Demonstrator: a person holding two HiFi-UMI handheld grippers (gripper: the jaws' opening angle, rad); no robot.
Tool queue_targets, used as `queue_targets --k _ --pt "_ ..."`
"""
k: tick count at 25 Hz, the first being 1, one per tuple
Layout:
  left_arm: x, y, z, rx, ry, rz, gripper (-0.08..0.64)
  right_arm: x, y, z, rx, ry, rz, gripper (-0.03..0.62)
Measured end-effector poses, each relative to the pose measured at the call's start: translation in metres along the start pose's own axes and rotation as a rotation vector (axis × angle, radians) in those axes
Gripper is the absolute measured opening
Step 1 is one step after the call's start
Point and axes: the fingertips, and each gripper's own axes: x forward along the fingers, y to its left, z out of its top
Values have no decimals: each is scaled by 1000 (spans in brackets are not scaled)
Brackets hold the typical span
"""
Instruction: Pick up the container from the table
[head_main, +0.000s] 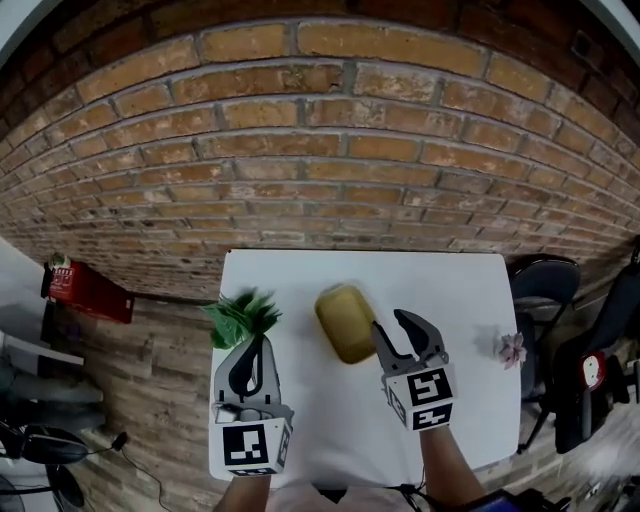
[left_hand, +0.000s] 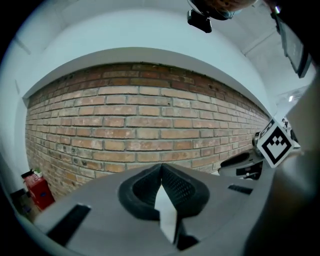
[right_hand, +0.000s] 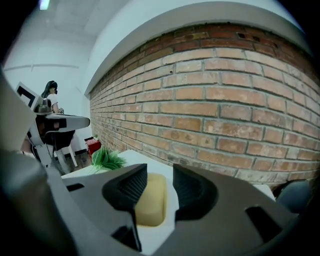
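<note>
A yellow rounded container (head_main: 346, 322) lies on the white table (head_main: 470, 300), near its middle. My right gripper (head_main: 393, 327) hovers just right of the container's near end, open, with nothing between its fingers. In the right gripper view the container (right_hand: 152, 199) shows through the gap of the open right gripper (right_hand: 160, 181), a little ahead and apart from the pads. My left gripper (head_main: 257, 343) is over the table's left part, shut and empty, beside a green leafy plant (head_main: 243, 315). In the left gripper view the left gripper (left_hand: 161, 170) has its tips meeting, facing the brick wall.
A small pink flower (head_main: 512, 348) lies near the table's right edge. A brick wall (head_main: 320, 150) stands right behind the table. A black chair (head_main: 545, 285) is at the right, a red box (head_main: 88, 292) on the floor at the left.
</note>
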Motion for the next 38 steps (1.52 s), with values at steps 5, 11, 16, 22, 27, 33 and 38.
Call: queue_targets --k 5,11,16,22,27,33,38 --pt "16 0 -21 -13 52 15 9 27 -3 -28 10 68 38 164" --pt "32 -4 -42 -36 104 22 9 52 -5 -59 29 140 71 164" --pt "44 -3 -55 -68 129 33 9 66 -6 -82 46 193 85 161" --pt "52 -8 -64 -78 146 29 9 73 -7 -96 58 220 95 153" --pt "54 -10 -70 -70 161 20 9 74 -6 -104 63 237 95 141" --pt "57 -12 -70 -87 160 19 9 76 -6 -109 70 250 89 104" --pt "58 -13 -72 -85 165 13 11 76 -6 -114 73 261 84 81"
